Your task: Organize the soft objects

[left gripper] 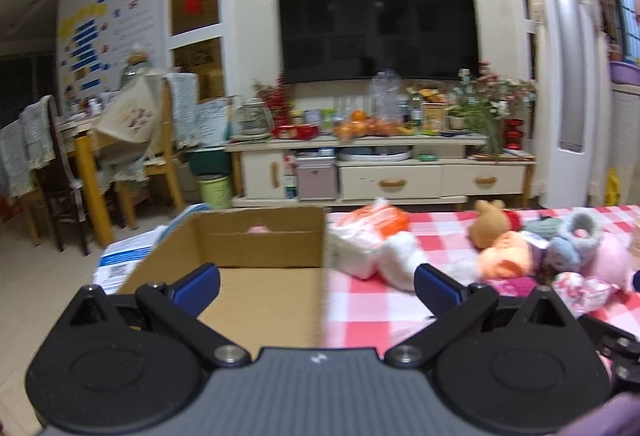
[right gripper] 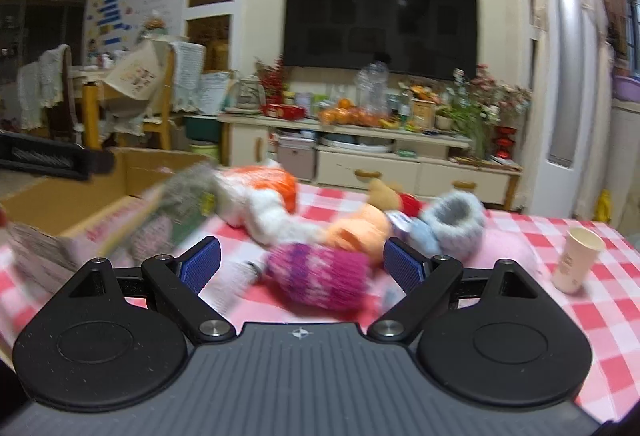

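Where the left wrist view looks along its fingers, the left gripper [left gripper: 316, 286] stands wide and holds nothing, its blue pads [left gripper: 198, 286] framing the lower centre of the frame. Between and beyond them lies an open cardboard box [left gripper: 260, 240], left of centre, on the edge of the worktop [left gripper: 372, 312], which is covered with a red-and-white checked cloth. A small pink thing [left gripper: 258, 229] shows just above the box's far inner wall; what it is cannot be told. Right of the box, mid-frame, lies a white and orange plush toy [left gripper: 372, 240]. Further right, a cluster of soft objects lies close together: a brown plush bear [left gripper: 490, 226], a peach-coloured plush [left gripper: 506, 256] and a grey-blue knitted bootie [left gripper: 576, 240].

In the right wrist view, the right gripper [right gripper: 300, 264] is likewise spread wide and empty. A magenta and pink knitted item [right gripper: 320, 276] lies on the cloth between its pads, low in the centre. Above it sit the peach-coloured plush [right gripper: 360, 228] and the white and orange plush toy [right gripper: 260, 199]; the grey-blue bootie [right gripper: 456, 224] lies right of centre. A blurred grey soft item [right gripper: 184, 195] appears at centre left, beside the cardboard box [right gripper: 80, 203]. A paper cup [right gripper: 576, 260] stands upright at the right edge, apart from the toys.
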Demonstrator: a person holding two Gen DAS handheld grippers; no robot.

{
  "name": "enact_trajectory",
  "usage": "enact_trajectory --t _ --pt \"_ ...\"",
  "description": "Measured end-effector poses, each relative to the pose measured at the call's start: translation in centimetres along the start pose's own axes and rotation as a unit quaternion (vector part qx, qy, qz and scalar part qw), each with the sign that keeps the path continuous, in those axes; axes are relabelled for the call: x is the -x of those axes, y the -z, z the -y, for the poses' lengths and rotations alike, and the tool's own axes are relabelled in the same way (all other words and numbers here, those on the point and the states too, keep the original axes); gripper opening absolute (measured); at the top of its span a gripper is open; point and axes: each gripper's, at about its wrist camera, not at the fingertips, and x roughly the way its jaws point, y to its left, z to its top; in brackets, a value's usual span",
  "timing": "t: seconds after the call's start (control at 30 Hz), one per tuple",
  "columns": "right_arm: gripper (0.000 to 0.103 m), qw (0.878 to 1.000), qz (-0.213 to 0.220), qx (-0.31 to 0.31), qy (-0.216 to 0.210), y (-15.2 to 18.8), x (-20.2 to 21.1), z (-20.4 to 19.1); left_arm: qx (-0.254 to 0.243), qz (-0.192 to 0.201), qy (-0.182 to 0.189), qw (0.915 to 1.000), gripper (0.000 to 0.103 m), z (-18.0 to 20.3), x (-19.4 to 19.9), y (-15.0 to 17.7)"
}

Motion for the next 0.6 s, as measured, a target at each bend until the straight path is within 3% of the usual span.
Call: enact_trajectory --t 0.27,0.43,0.6 --pt "0.103 0.996 -0.040 -0.063 0.050 1.4 -1.4 5.0 -0.063 -0.017 0.099 0.9930 0.102 5.6 -2.1 1.2" --pt "0.103 0.986 -0.094 -0.134 0.034 2.2 -3.3 8.3 -0.147 -0.030 0.132 0.9798 0.102 10.0 -4.5 3.3" --pt "0.103 0.975 -0.133 -0.176 0.013 3.1 -5.1 9.9 -0.196 -0.045 0.150 0.9681 0.101 12.9 -7.3 4.1"
